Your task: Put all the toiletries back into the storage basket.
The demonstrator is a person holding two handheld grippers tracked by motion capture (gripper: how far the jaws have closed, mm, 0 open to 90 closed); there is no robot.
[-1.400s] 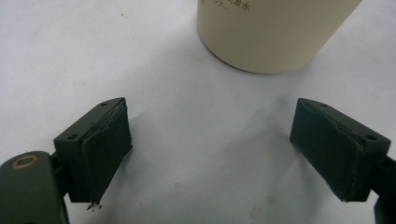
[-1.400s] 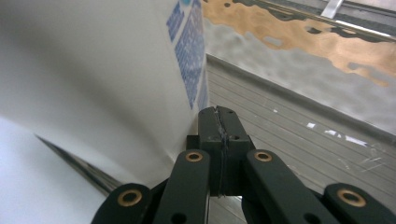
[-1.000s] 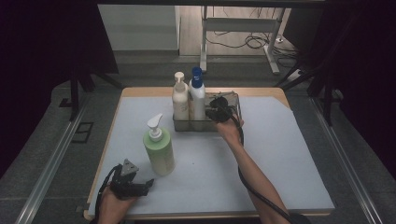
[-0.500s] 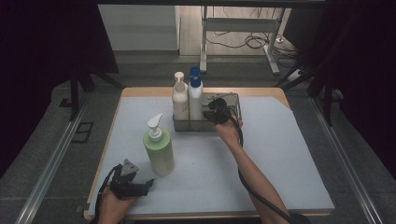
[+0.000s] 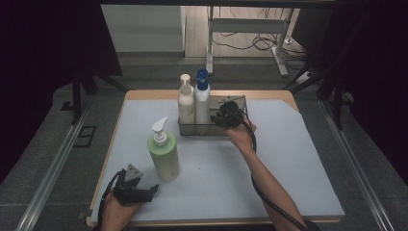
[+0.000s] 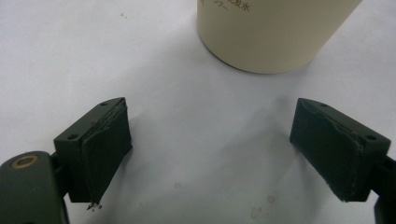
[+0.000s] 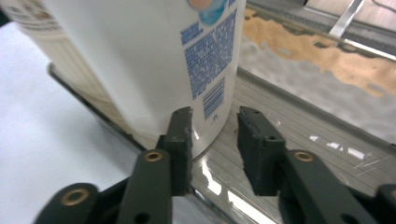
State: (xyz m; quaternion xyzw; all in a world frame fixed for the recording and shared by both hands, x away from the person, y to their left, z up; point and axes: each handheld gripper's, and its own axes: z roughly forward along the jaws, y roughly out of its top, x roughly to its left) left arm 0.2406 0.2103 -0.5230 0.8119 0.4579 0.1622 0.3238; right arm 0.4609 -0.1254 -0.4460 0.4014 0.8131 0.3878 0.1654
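Your right gripper (image 7: 215,140) has its jaws a little apart, having just been opening, with nothing pinched between them; the white bottle with the blue cap (image 5: 202,101) stands just beyond their tips inside the metal rack (image 5: 238,102), its top cut off in the right gripper view. A cream pump bottle (image 5: 185,103) stands touching it. Your left gripper (image 6: 210,154) rests low on the surface (image 5: 288,159) with jaws wide apart and empty, near the green pump bottle (image 5: 164,154), whose base alone shows ahead, label text too clipped to read.
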